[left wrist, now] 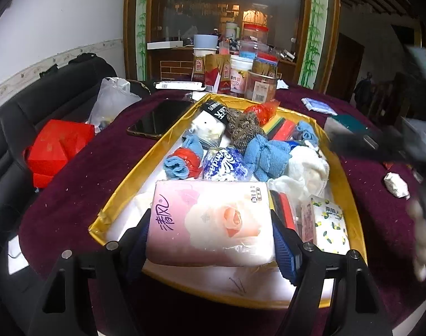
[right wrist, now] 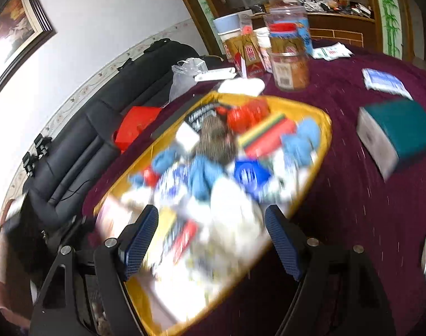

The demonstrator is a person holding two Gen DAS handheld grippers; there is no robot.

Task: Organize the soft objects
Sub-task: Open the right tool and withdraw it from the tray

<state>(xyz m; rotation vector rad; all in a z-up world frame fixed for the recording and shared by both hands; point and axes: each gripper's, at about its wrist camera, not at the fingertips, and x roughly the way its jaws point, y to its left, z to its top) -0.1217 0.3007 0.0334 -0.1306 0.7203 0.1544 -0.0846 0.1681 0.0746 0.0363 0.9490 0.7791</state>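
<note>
While your left tongs (left wrist: 210, 240) clamp the pink tissue pack (left wrist: 210, 221) by its two short ends at the lower middle of the frame, it hangs over the near end of the gold-rimmed tray (left wrist: 350, 196). Your right tongs (right wrist: 213, 240) stand wide with nothing between them, above the blurred tray low in their frame. Rolled blue cloths (left wrist: 264, 155) crowd the tray's middle. A maroon cloth covers the table (right wrist: 352, 196); a black sofa (left wrist: 59, 95) sits at left.
</note>
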